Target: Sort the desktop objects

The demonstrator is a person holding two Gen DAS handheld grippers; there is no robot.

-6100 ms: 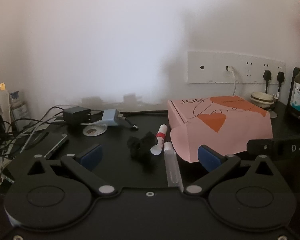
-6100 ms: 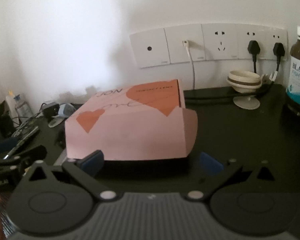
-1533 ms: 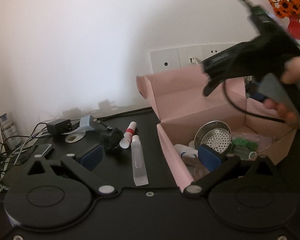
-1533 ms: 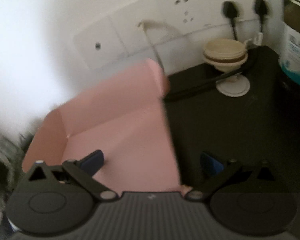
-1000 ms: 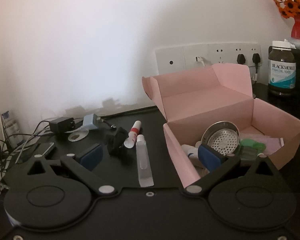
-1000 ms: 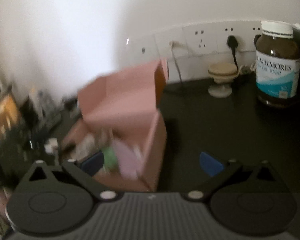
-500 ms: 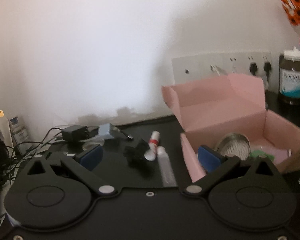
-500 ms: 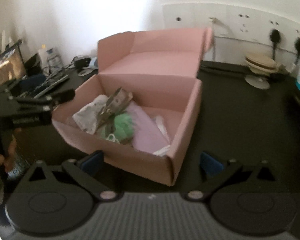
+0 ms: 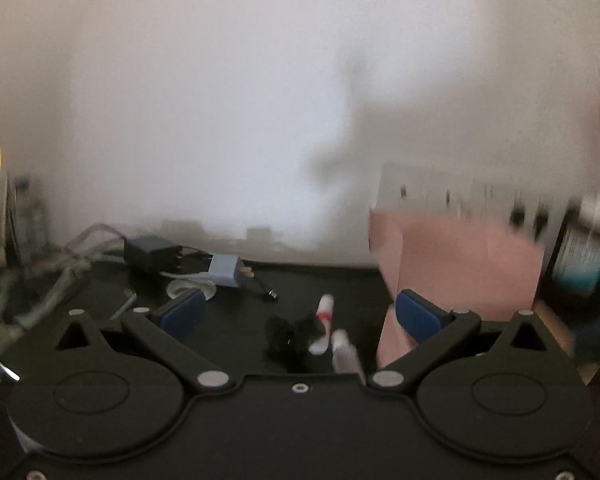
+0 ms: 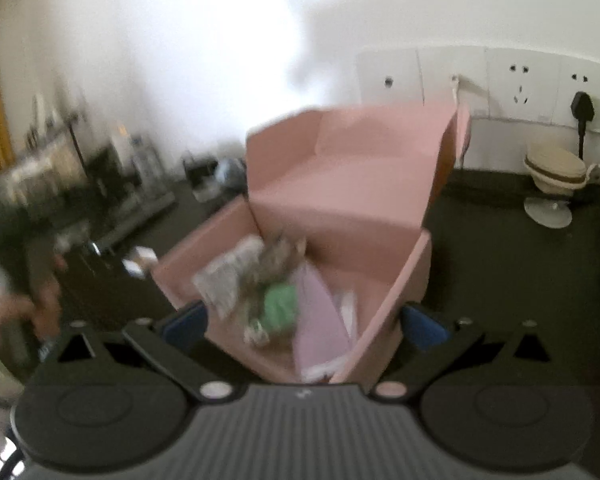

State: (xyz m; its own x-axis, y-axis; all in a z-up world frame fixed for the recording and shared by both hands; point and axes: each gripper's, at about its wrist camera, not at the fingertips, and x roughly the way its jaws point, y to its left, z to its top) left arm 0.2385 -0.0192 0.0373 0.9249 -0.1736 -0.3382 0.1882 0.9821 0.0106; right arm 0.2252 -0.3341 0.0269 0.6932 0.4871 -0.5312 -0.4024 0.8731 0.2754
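My sorting is barely begun, I judge: the pink box [image 10: 340, 216] stands open on the black desk [image 10: 500, 264], its lid tipped back toward the wall sockets [image 10: 520, 80], and it already holds a jumble with a green thing [image 10: 280, 304] and a pale purple sheet [image 10: 320, 328] among it, too blurred for me to name the rest. Left of the box, the loose pieces lie unsorted: a red-banded tube [image 9: 323, 322], a clear tube [image 9: 346, 354] touching its near end, and a black clump [image 9: 288, 330] just left of both. The red-banded tube's long axis runs away from me toward the wall, leaning a little right; the clear one lies nearly in line with it, though blur hides which end is its cap. My left gripper [image 9: 298, 312] hangs over these pieces with its fingers spread and nothing between them. My right gripper [image 10: 302, 320] is released too, its fingers straddling the box's near corner without gripping it. Farther left of the box, chargers [image 9: 188, 260] and cables sit against the wall.
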